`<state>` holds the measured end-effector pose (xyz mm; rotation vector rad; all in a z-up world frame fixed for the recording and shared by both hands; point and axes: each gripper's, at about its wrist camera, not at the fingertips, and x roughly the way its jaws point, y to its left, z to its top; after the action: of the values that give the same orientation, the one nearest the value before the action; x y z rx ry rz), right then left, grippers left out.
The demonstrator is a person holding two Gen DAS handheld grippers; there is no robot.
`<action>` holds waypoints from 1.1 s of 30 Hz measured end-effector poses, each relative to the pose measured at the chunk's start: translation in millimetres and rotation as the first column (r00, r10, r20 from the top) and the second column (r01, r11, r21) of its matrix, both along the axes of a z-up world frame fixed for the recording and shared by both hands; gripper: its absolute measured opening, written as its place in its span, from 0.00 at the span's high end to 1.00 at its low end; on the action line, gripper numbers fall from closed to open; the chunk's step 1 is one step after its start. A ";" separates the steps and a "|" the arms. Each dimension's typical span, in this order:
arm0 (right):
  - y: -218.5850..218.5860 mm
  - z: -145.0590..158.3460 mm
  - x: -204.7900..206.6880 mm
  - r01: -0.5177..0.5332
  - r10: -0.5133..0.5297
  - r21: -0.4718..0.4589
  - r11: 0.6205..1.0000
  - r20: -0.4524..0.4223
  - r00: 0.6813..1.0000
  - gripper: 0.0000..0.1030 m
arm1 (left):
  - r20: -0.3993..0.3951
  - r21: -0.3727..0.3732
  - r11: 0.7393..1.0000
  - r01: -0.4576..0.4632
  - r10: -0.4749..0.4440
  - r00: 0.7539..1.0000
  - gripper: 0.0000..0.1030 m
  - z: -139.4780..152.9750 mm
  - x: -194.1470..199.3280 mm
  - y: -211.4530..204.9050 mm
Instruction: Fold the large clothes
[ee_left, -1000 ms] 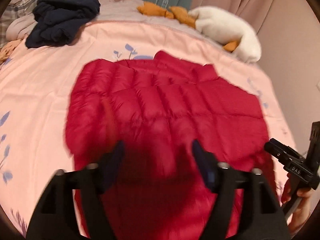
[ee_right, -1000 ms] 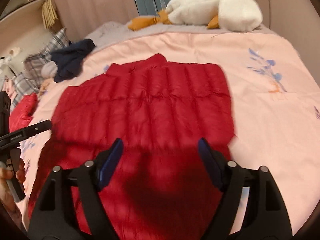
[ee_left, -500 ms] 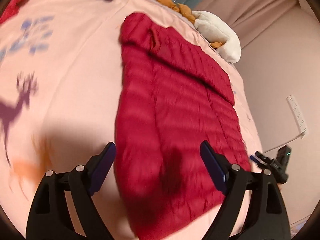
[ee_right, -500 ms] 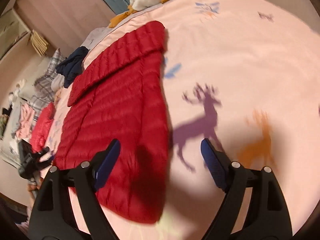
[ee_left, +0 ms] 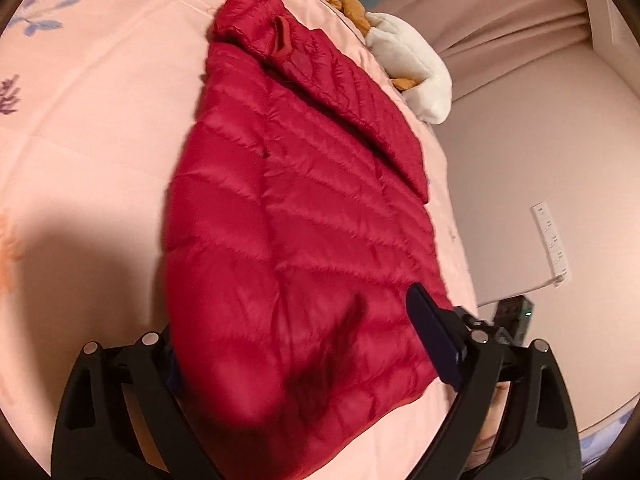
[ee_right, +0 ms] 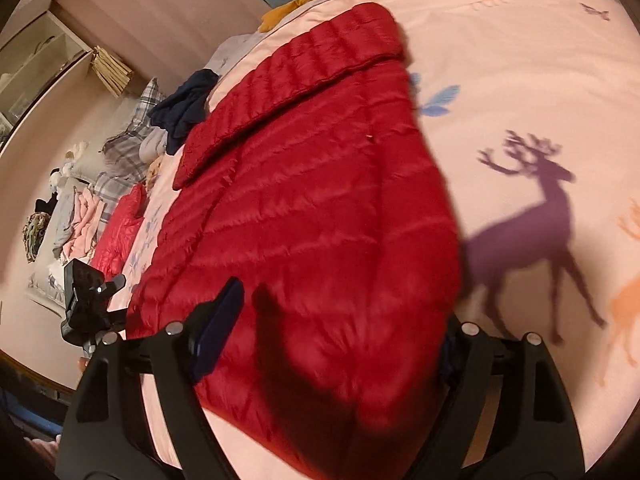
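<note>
The red down jacket lies flat on the pink bedspread; left gripper has just been widening around its hem corner, right gripper released likewise; the puffy fabric may slip if pinched shallowly.

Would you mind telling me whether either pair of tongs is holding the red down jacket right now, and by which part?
Neither holds it yet. The left tongs and right tongs stand open astride the near hem corners of the red down jacket, unclamped.
</note>
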<state>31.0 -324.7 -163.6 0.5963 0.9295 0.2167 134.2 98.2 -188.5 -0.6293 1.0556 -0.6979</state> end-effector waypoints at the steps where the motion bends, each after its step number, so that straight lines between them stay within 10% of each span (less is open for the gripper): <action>1: 1.8 -0.5 3.1 -0.001 0.001 0.010 1.000 -0.002 1.000 0.24 | -0.005 -0.019 1.000 -0.001 0.001 1.000 0.11 -0.3 2.7 -2.5; 13: 4.2 -3.5 -37.6 -0.045 0.045 0.075 0.996 -0.004 0.999 0.45 | -0.007 -0.020 0.998 0.066 -0.066 0.998 0.35 -1.0 -29.4 -3.5; 21: 17.4 4.3 -38.8 -0.026 0.024 0.049 0.998 0.038 0.999 0.79 | -0.031 -0.023 0.999 0.024 -0.025 0.999 0.81 -4.2 -30.6 -3.1; 33: 32.5 68.2 -71.6 -0.077 0.072 0.011 0.997 0.233 0.970 0.87 | 0.164 -0.029 0.999 0.042 -0.037 0.986 0.87 64.3 -61.2 6.7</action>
<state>-40.6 -292.2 -95.4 0.5421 0.7242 0.3559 73.0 105.0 -124.2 -0.5705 0.9084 -0.7894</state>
